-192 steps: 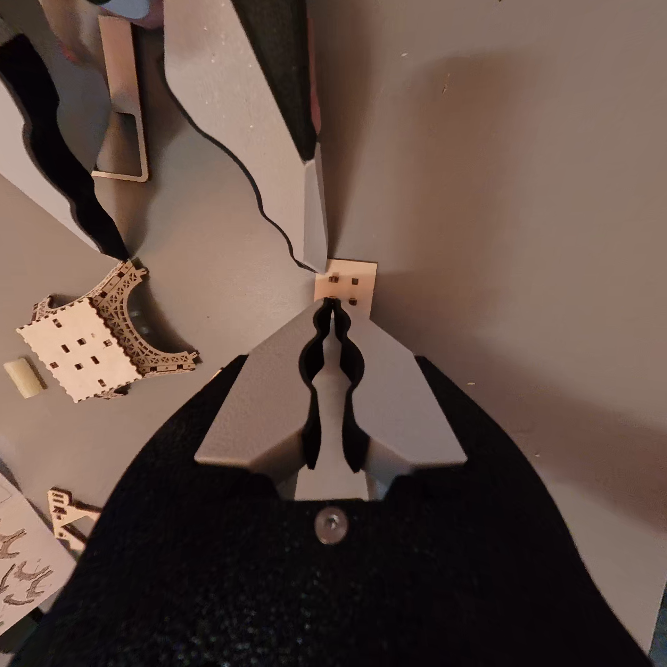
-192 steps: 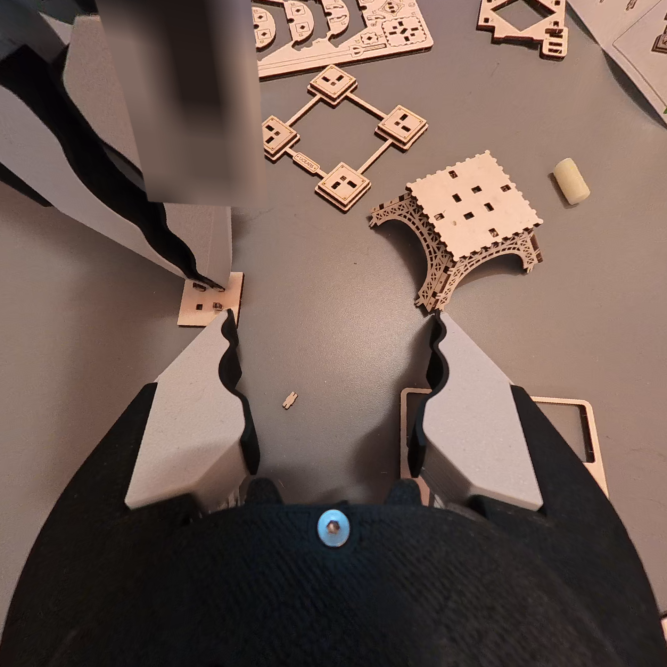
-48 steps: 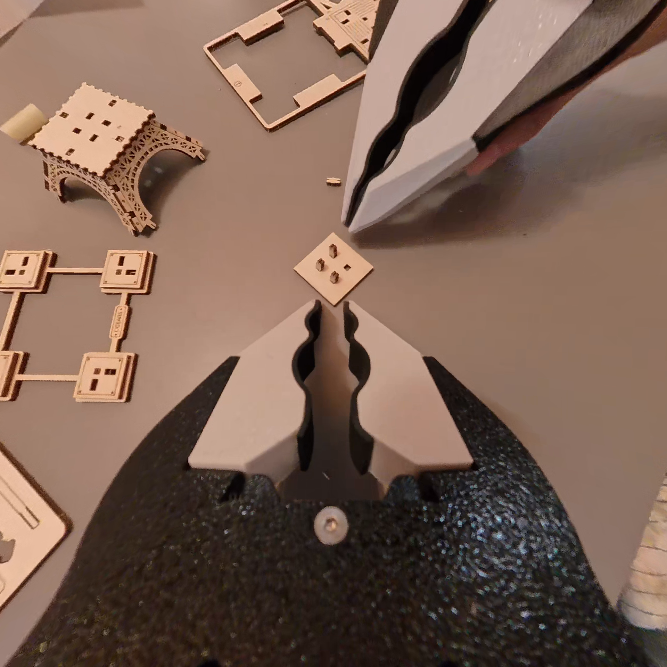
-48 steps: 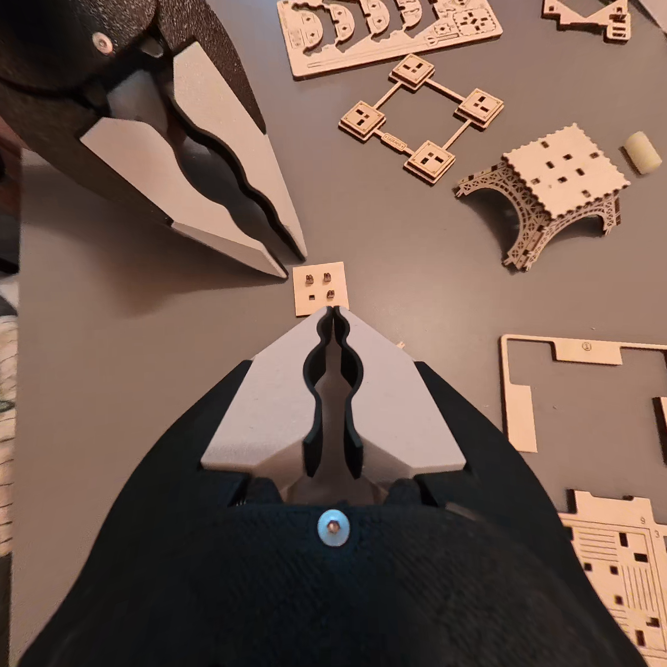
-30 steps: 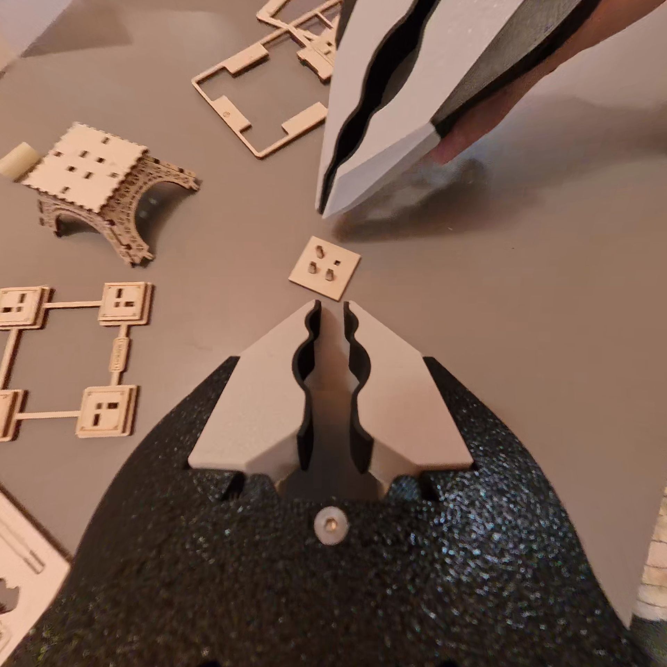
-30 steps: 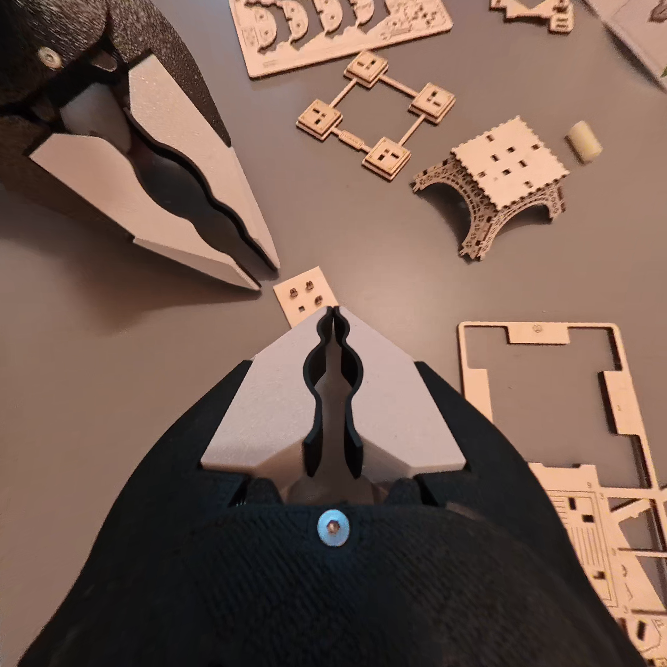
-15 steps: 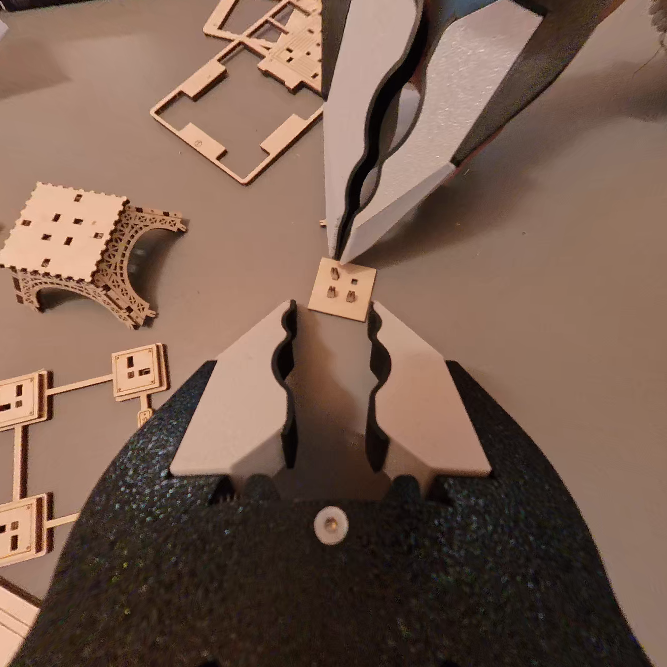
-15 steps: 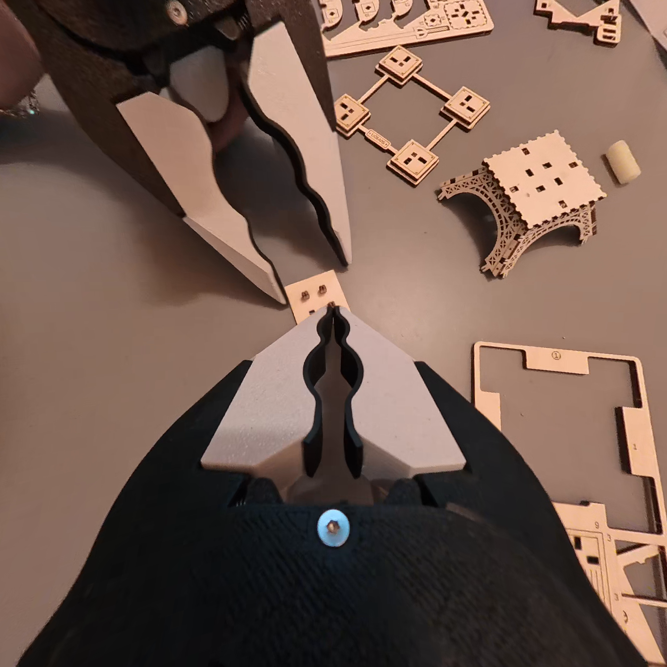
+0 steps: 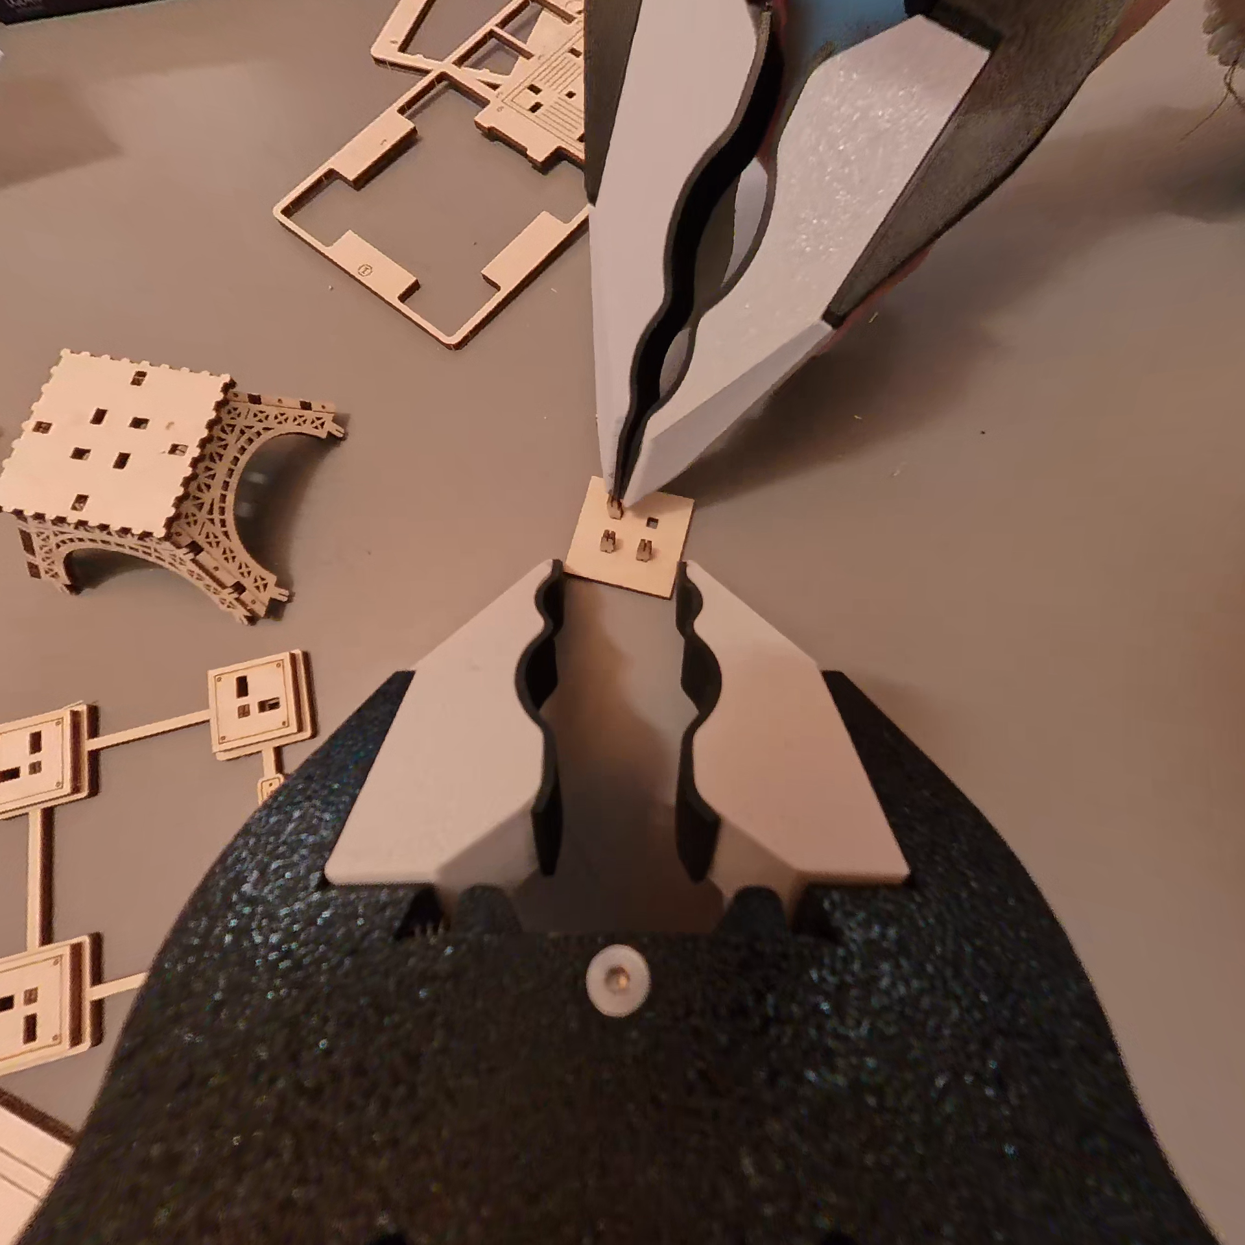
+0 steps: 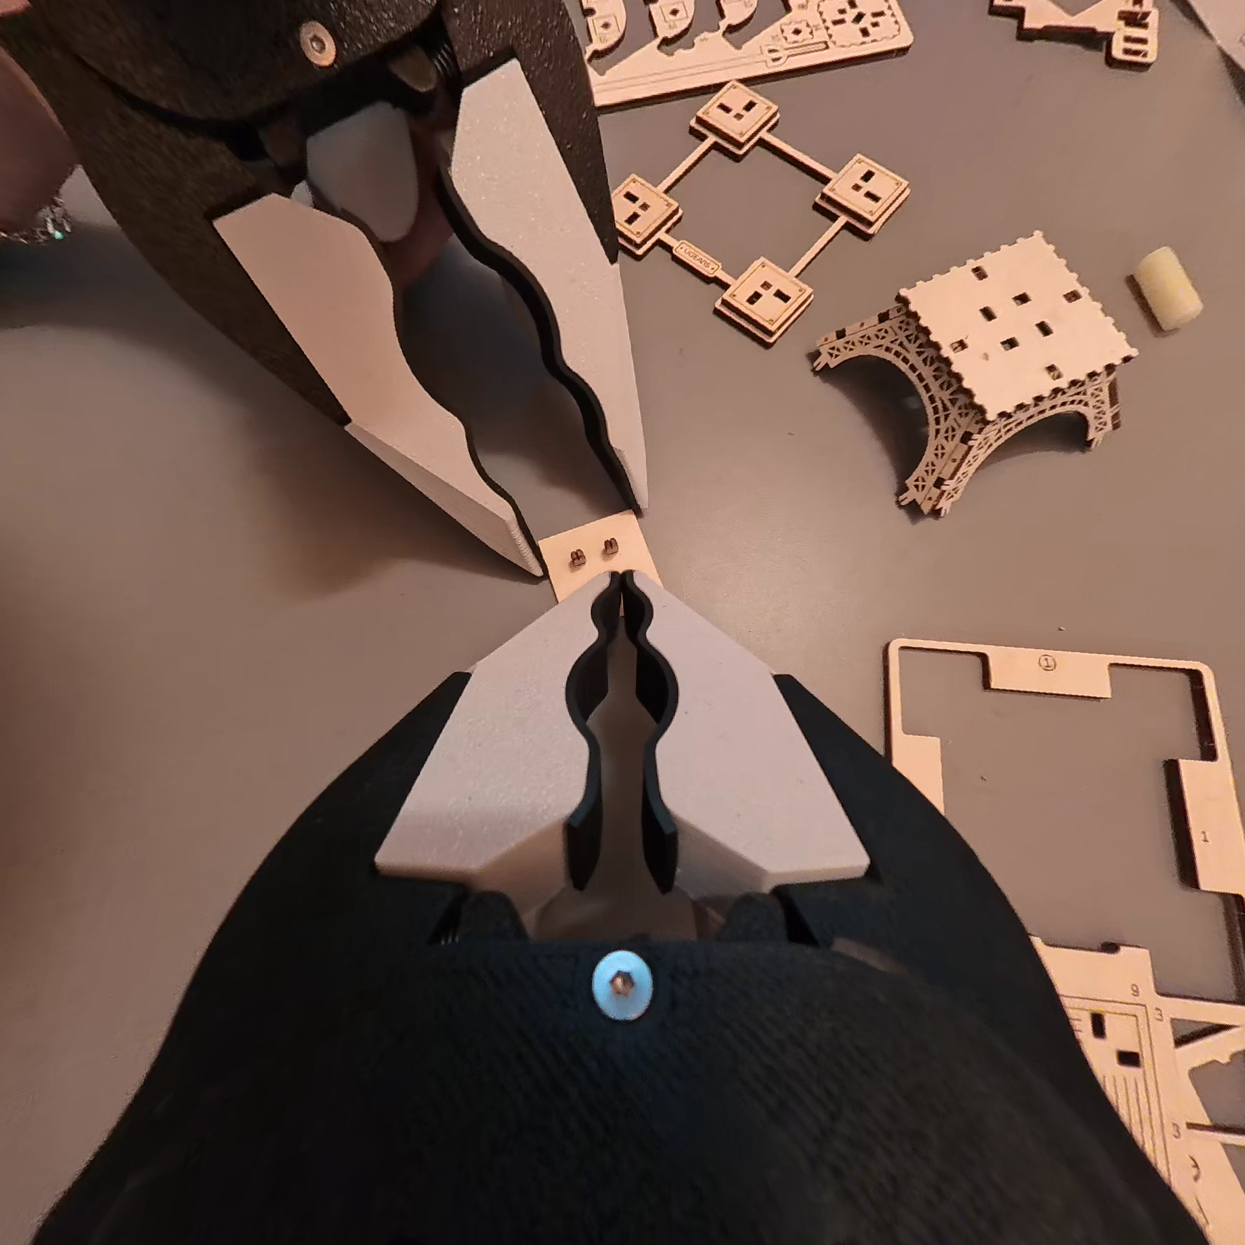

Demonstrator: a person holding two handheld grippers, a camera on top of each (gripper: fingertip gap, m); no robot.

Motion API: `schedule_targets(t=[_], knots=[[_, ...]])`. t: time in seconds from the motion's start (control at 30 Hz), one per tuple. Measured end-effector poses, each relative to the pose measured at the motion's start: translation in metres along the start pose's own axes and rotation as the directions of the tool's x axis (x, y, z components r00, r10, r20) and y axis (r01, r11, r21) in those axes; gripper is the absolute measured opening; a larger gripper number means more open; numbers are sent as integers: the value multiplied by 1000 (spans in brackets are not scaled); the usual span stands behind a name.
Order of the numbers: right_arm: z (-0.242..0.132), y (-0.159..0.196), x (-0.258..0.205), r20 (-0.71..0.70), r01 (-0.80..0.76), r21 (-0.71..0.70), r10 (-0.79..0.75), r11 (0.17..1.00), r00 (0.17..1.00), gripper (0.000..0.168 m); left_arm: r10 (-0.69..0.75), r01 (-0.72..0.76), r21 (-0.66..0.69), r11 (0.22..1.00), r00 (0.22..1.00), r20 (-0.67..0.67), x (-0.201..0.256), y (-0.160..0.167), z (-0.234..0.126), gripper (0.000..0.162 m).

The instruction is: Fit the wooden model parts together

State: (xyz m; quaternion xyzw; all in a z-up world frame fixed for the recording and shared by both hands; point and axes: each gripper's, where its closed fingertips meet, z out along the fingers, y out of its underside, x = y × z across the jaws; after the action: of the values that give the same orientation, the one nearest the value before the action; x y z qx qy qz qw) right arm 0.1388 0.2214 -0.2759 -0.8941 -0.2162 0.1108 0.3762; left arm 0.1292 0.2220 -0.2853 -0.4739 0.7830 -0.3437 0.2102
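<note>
A small square wooden plate point(image 9: 663, 562) lies flat on the grey table, with three short pegs standing in it and one empty slot. My left gripper point(image 9: 620, 572) is open, and its two fingertips sit on the table at either side of the plate's near edge. My right gripper point(image 10: 621, 581) is shut, and its tips rest on the far-left peg point(image 9: 614, 506). In the right wrist view the plate point(image 10: 593, 554) lies just past my right tips, between the fingers of my left gripper point(image 10: 586, 535).
An assembled lattice tower base point(image 9: 135, 471) point(image 10: 997, 377) stands to one side. A frame of four joined squares point(image 9: 256, 707) point(image 10: 761, 202), an emptied sheet frame point(image 9: 431, 222) point(image 10: 1051, 761), part sheets point(image 10: 741, 47) and a small white cylinder point(image 10: 1165, 296) lie around. Only a small space, under 4 cm, lies between the two pairs of fingers. Left tips and right tips are each some 20 centimetres from the small white cylinder point(image 10: 1165, 296).
My left gripper opened wider and moved forward until its tips bracket the plate. My right gripper, still shut, came down from above the table onto the plate's peg.
</note>
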Motion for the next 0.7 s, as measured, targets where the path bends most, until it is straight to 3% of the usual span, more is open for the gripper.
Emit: schedule_targets(t=[0.03, 0.37, 0.53, 0.6, 0.7], knots=[[0, 0, 0, -2, 1, 4, -1, 1000, 1000, 0, -1, 1, 0, 1000, 1000, -1, 0, 0, 0, 31], [-2, 2, 1, -5, 19, -6, -19, 1000, 1000, 0, -5, 5, 0, 1000, 1000, -4, 0, 0, 0, 31], [-4, -1, 3, 35, 118, -9, -118, 993, 992, 13, -8, 8, 0, 1000, 1000, -8, 0, 0, 0, 31], [-4, 2, 2, 80, 142, -39, -139, 989, 987, 0, -8, 8, 0, 1000, 1000, -8, 0, 0, 0, 31], [-5, -6, 7, 102, 155, -17, -153, 988, 983, 0, -8, 8, 0, 1000, 1000, -8, 0, 0, 0, 31]])
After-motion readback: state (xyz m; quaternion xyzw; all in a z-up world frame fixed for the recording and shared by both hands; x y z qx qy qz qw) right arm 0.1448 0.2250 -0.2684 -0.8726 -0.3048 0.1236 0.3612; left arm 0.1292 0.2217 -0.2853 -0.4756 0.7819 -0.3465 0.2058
